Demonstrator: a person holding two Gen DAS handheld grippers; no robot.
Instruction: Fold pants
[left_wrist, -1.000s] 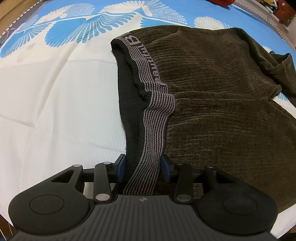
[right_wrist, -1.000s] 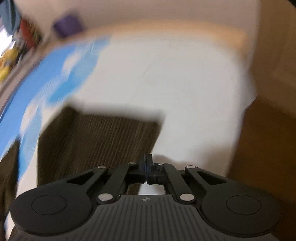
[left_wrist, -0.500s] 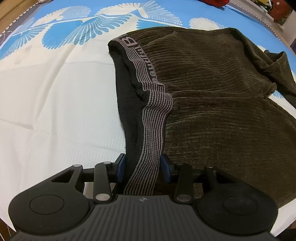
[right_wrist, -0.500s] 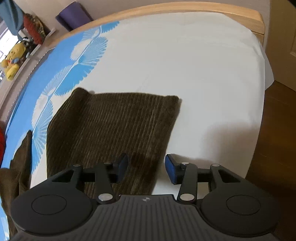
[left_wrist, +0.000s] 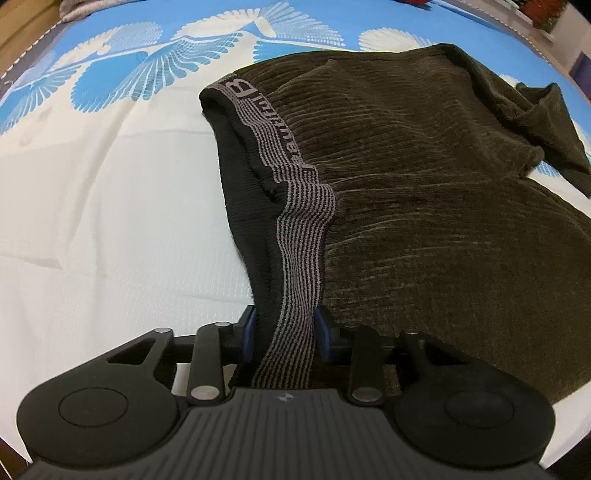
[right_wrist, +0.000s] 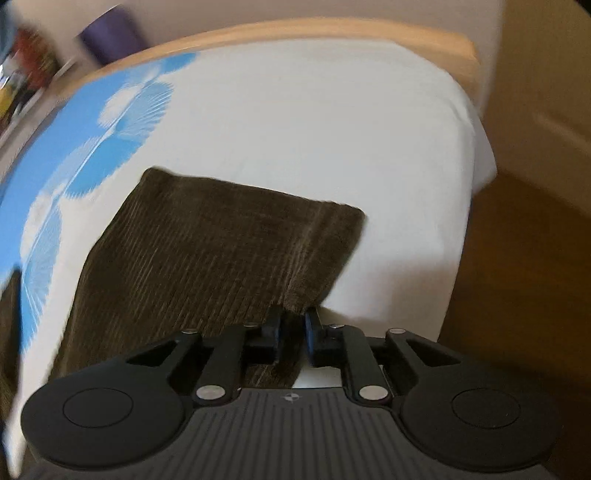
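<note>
Here, the brown pants (left_wrist: 424, 206) lay flat on the bed sheet (left_wrist: 110, 229), filling the right side of the left wrist view. The striped waistband (left_wrist: 299, 236) ran from the upper middle of the frame down to the bottom middle. The left gripper (left_wrist: 284, 332) had just been closing, and its blue pads (left_wrist: 248, 332) pinched the waistband between them. In the right wrist view, which was a bit blurry, a pant leg end (right_wrist: 221, 258) lay in the middle of the frame on the white sheet. The right gripper (right_wrist: 293, 332) had just been closing too, and it nipped the leg's lower right corner.
</note>
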